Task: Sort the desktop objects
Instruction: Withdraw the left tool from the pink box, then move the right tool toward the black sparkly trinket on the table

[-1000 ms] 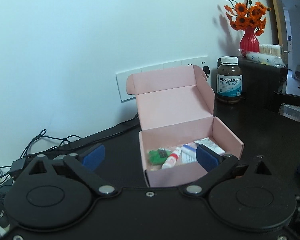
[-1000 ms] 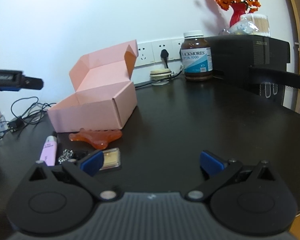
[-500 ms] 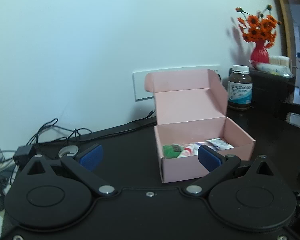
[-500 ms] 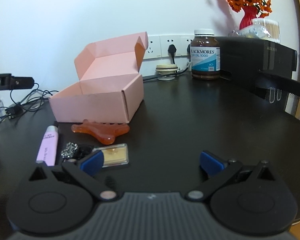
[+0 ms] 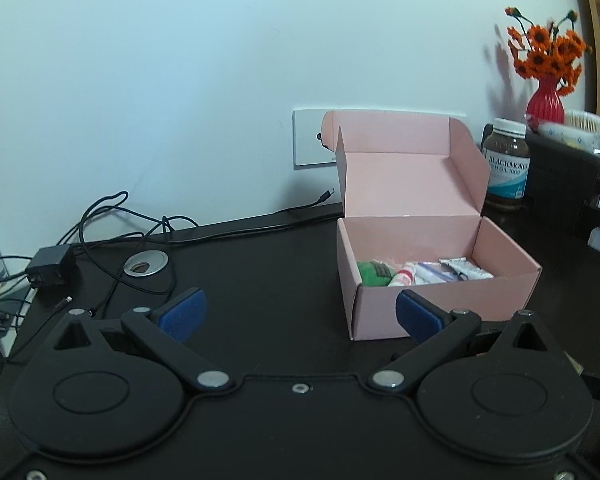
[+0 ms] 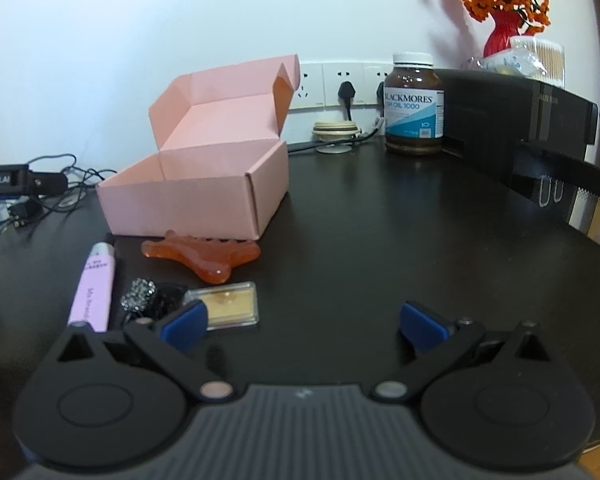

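An open pink box (image 5: 440, 304) stands on the black desk, with a green item (image 5: 374, 274), a small red-and-white tube (image 5: 404, 278) and sachets (image 5: 466, 270) inside. My left gripper (image 5: 298, 314) is open and empty, in front and left of the box. In the right wrist view the box (image 6: 204, 200) is at centre left. Before it lie an orange scraper (image 6: 204, 254), a pink tube (image 6: 94, 286), a dark sparkly bundle (image 6: 148, 298) and a gold item in a clear case (image 6: 230, 304). My right gripper (image 6: 302, 326) is open and empty, just right of the case.
A Blackmores bottle (image 6: 414, 104) stands near the wall sockets (image 6: 340, 84). A black cabinet (image 6: 516, 116) with a red flower vase (image 6: 500, 32) is at right. Cables and an adapter (image 5: 52, 266) lie at the desk's left. A round grommet (image 5: 146, 268) sits nearby.
My left gripper has drawn back and swung left, so the box has shifted right in its view. My right gripper has drawn back slightly, showing more of the items. Both stayed open.
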Motion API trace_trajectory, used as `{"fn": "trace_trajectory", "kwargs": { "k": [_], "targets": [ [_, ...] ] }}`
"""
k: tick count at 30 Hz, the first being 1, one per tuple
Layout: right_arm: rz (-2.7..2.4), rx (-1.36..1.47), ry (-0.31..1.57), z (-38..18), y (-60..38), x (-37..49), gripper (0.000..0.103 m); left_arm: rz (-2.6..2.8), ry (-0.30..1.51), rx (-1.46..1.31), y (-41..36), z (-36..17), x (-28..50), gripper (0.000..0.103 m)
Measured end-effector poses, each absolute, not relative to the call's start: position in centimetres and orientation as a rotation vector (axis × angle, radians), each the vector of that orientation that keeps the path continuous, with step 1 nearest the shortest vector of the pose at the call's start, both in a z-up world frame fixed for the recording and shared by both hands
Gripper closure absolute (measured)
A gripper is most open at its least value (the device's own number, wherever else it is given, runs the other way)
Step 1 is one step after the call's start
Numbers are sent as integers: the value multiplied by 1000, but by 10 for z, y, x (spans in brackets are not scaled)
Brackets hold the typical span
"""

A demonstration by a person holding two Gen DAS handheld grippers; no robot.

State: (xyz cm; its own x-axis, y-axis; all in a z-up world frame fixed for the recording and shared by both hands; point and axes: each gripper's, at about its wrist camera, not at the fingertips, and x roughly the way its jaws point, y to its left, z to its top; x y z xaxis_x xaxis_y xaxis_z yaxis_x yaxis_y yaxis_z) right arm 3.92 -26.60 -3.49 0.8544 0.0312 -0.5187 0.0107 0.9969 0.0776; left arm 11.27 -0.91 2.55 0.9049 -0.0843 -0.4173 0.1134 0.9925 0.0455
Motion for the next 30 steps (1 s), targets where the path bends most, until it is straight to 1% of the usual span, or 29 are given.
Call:
{"fn": "trace_trajectory", "kwargs": {
  "k": [19, 30],
  "targets": [
    [65, 23, 543, -26, -254, 47, 1, -100, 501, 42, -3, 14, 119, 0],
    [107, -109, 520, -25, -235, 40, 1, -62, 507, 11, 4, 13, 122, 0]
  ]
}}
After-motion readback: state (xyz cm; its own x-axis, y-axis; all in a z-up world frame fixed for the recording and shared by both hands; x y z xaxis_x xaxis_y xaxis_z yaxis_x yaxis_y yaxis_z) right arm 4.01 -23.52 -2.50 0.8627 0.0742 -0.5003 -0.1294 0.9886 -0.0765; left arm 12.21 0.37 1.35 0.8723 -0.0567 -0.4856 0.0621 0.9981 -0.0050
